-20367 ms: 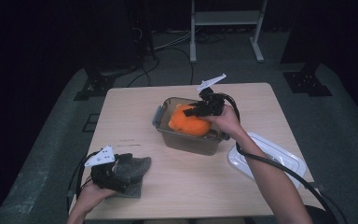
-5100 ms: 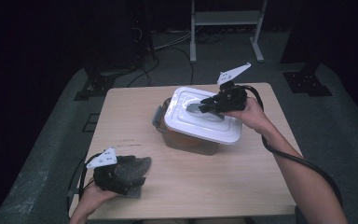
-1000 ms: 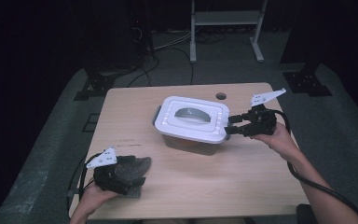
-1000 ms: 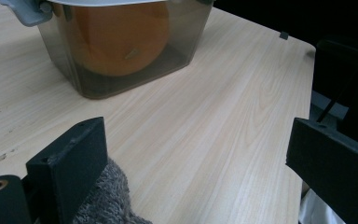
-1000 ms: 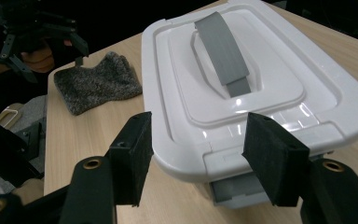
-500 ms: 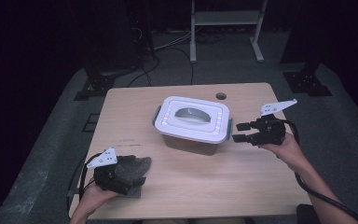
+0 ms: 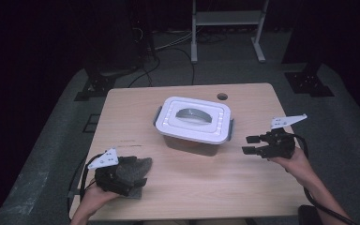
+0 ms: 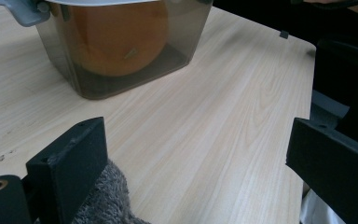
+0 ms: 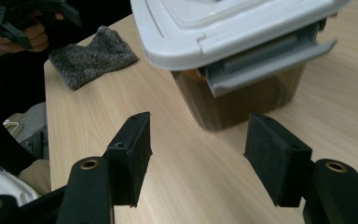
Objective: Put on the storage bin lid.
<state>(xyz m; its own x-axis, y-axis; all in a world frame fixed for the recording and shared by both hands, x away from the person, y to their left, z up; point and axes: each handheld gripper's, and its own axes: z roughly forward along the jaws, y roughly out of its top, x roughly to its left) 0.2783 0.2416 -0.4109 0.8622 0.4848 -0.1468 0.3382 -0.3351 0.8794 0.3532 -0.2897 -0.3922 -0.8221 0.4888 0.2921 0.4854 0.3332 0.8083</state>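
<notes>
One lidded box (image 7: 194, 125) is sitting on the table (image 7: 206, 187) — one white lid (image 7: 193, 118) lying on it, with two grey latches showing, one at each end of the box. One orange ball (image 8: 114, 32) is resting inside the box. One grey cloth (image 7: 132, 169) is lying near the box, toward the person's side. Two grippers are flanking the box — the left gripper (image 7: 117, 176) and the right gripper (image 7: 255, 145).

Lidded box (image 7: 194, 123) blocks table (image 7: 243, 187) centre; grey cloth (image 7: 133, 169) near-left; right side free.
</notes>
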